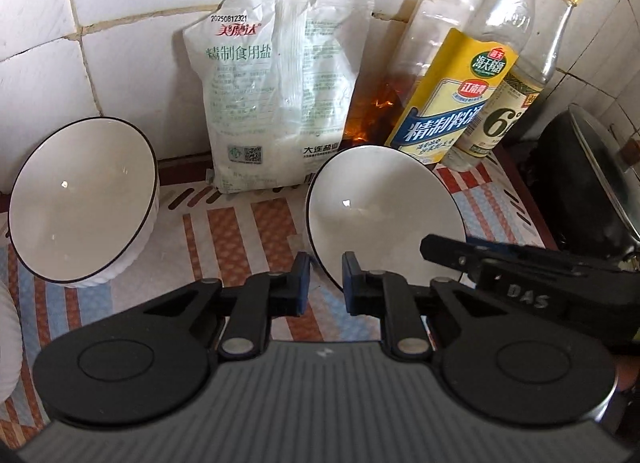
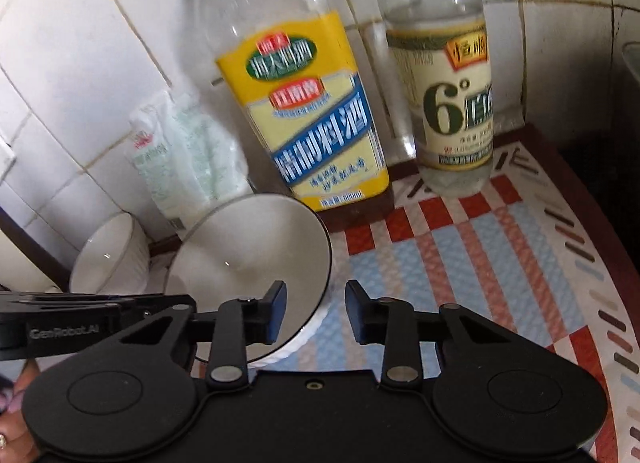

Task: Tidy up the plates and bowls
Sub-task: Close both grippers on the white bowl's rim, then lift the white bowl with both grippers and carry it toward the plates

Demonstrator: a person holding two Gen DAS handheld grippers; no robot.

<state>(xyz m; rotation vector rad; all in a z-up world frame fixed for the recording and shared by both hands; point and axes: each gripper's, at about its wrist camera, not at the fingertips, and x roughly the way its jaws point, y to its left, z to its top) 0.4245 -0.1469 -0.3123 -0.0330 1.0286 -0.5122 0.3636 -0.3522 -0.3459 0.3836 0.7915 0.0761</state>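
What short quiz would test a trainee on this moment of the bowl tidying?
1. True or false: the two dark-rimmed white ceramic bowls, the nearer bowl and the farther bowl, are stacked.
2. What do the bowls stand on? A) a striped red-and-blue woven mat B) a bare steel tray C) a wooden board
3. In a few words: whose rim sits between the fingers of both the left gripper and the right gripper?

Key: 1 false, they stand apart; 2 A; 3 the nearer bowl.
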